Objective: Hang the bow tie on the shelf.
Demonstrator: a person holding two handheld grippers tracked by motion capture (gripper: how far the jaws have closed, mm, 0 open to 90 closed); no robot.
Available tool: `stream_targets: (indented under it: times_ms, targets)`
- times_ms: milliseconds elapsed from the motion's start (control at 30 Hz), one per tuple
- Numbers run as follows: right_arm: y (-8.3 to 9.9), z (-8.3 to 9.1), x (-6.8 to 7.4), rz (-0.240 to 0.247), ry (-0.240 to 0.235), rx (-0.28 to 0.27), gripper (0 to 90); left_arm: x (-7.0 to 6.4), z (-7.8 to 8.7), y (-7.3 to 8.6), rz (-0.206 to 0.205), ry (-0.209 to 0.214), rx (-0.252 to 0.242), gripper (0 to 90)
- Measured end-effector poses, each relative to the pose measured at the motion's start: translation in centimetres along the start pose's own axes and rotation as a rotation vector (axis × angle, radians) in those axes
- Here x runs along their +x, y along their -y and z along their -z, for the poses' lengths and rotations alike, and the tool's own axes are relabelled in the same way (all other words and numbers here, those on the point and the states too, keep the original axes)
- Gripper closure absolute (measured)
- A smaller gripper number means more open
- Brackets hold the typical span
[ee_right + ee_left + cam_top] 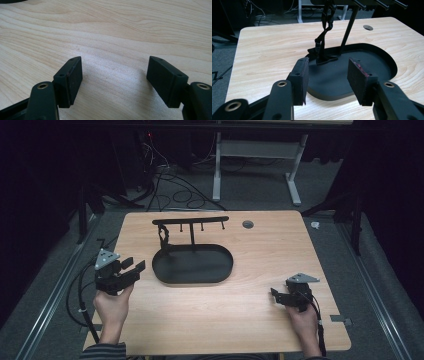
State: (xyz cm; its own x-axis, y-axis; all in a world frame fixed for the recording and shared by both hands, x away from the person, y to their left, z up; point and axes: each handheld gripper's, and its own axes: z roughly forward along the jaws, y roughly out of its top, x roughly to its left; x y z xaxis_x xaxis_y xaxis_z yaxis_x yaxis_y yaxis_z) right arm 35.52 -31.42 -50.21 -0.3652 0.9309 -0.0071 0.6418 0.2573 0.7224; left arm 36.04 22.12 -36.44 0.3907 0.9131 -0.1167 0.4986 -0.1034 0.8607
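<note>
I hold my left hand-held gripper [132, 266] just off the left end of the black oval tray [220, 270], a little above the tabletop [260, 250]. Its jaws stand wide apart with nothing between them, and in the left gripper view they frame the near rim of the tray [329, 96] without touching it. The tray lies flat on the tabletop, roughly at its middle and toward the far side. From the back of the tray rises a thin black stand [192, 236] with a crossbar [190, 220] on top, from which short pegs hang down. A dark strap-like piece [163, 239] hangs from the crossbar's left part, and its lower end reaches down to the tray floor beside the stand's post; in the left gripper view it [325, 30] hangs straight ahead of my jaws, well beyond them.

My right hand-held gripper [274, 293] rests low over the tabletop well to the right of the tray and nearer to me. Its jaws are also spread wide and hold nothing; the right gripper view has bare wood [112, 37] between them.
</note>
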Motion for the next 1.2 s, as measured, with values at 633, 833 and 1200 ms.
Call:
stream_targets:
  times_ms: [633,833,1200]
  targets:
    - [0.0,0.0,0.0,0.002,0.001,0.001,30.0,-1.0,-0.4,1.7,0.002,0.034,0.004,52.1]
    - [0.0,0.0,0.0,0.003,0.001,0.001,30.0,-1.1,-0.5,1.7,-0.005,0.033,0.004,51.5]
    - [0.0,0.0,0.0,0.004,0.001,0.001,30.0,-1.8,-1.1,2.7,0.001,0.044,0.01,51.4]
